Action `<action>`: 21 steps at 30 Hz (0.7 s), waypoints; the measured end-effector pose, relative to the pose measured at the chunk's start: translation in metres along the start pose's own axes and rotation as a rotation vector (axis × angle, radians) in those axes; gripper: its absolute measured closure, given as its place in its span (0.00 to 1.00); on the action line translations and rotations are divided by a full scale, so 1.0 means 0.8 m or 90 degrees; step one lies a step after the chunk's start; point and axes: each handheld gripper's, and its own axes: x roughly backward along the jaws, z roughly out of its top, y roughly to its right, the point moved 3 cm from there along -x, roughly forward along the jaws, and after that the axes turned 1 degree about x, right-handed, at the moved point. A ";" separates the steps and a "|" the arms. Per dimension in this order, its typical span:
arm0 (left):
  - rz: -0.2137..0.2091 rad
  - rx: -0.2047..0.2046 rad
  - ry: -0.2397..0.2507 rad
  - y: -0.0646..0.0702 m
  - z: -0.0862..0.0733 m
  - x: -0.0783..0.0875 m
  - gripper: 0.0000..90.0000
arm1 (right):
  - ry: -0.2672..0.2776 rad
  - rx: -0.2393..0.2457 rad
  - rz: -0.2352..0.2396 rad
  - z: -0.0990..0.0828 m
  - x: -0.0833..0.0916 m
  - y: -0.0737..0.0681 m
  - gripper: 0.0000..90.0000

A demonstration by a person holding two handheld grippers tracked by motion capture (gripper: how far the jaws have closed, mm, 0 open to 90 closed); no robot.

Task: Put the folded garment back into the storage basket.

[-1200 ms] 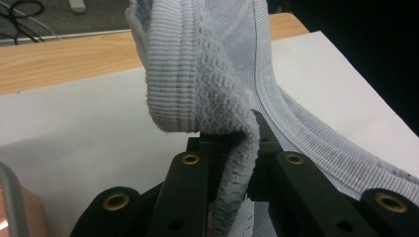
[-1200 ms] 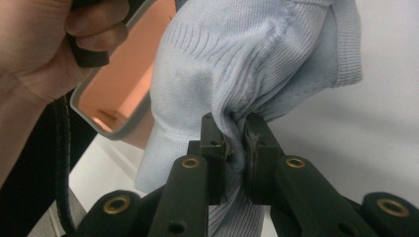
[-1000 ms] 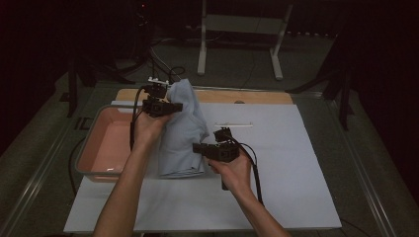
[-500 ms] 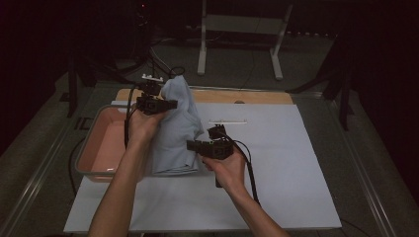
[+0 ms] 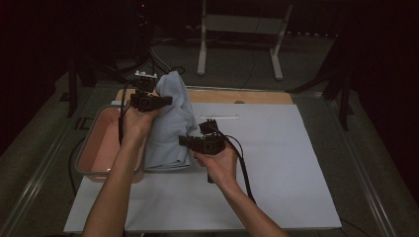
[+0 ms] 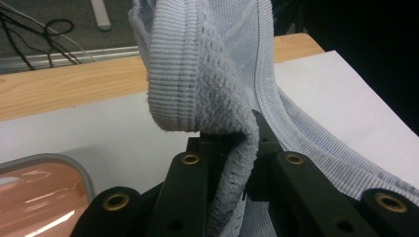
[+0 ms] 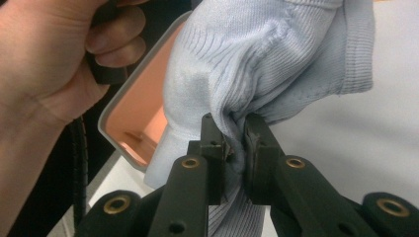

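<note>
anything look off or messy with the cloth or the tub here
Nothing stands out. The pale blue knitted cloth hangs bunched between the left tool and right tool, both clamped on it, beside the pink plastic tub. No tear or spill shows.

A table [image 5: 232, 96] made of light wood holds a big white sheet [image 5: 276, 168]. The sheet covers most of the table. A pink tub [image 5: 96, 148] sits at the left edge of the sheet. The bottom of a blue cloth [image 5: 168, 143] rests just beside the tub.
</note>
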 end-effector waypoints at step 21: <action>0.015 0.012 0.026 -0.019 0.007 0.015 0.91 | 0.010 0.015 0.002 0.013 -0.021 -0.016 0.90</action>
